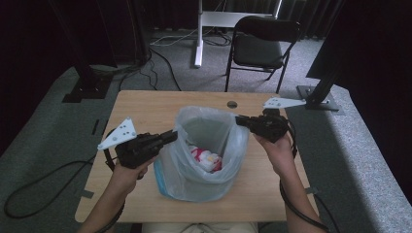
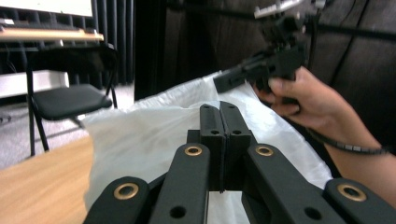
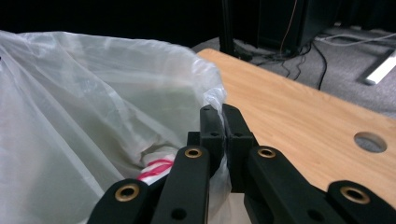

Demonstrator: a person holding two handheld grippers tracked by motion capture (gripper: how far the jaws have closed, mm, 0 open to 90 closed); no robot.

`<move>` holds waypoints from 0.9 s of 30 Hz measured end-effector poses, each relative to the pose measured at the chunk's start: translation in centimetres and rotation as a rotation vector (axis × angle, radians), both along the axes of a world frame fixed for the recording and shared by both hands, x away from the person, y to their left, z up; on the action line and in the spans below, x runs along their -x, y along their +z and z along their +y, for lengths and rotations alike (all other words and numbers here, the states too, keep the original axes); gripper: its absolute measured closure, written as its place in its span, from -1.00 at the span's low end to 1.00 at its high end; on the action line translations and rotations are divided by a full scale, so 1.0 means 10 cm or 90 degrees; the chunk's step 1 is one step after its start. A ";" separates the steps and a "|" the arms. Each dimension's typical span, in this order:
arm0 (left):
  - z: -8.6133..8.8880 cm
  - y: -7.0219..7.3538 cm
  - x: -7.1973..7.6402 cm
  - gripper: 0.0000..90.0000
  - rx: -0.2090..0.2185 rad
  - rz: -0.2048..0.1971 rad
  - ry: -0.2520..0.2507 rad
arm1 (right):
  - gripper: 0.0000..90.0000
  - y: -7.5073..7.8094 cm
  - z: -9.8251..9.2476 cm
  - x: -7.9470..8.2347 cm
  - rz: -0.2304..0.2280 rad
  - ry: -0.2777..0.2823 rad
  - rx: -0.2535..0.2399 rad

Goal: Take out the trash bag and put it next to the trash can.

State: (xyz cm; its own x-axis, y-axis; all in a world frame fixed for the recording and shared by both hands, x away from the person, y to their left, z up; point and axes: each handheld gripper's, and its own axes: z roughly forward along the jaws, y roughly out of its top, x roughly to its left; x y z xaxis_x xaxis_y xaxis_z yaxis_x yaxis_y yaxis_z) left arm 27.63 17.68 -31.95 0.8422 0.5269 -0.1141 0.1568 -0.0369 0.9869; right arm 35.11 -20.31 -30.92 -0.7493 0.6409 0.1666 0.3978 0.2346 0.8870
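Observation:
A translucent white plastic bag stands open in the middle of the wooden table. Inside it lies a red-and-white packet, also seen through the plastic in the right gripper view. My left gripper is shut on the bag's left rim, and its jaws stand together against the bag. My right gripper pinches the right rim, with the thin plastic caught between its closed jaws. The two grippers hold the bag's mouth spread wide. The left gripper view shows the right gripper across the bag.
A round cable hole lies in the table behind the bag. On the grey carpet beyond the table stand a black folding chair, a white desk leg, black stand bases and loose cables.

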 end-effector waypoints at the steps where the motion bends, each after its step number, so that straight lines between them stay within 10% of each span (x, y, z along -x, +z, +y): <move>1: 0.02 0.03 0.00 1.00 0.004 -0.003 0.000 | 0.98 0.03 -0.01 0.01 -0.003 -0.001 -0.003; 10: -0.11 0.14 -0.03 1.00 0.018 -0.020 -0.019 | 0.98 0.23 -0.01 0.07 -0.028 0.026 -0.051; 22: -0.80 -0.06 -0.57 1.00 -0.019 0.058 -0.043 | 0.96 -0.19 0.45 0.06 0.070 0.168 -0.078; 27: -0.94 -0.05 -0.61 1.00 -0.009 0.057 -0.059 | 0.18 -0.26 0.48 0.02 0.105 0.207 -0.116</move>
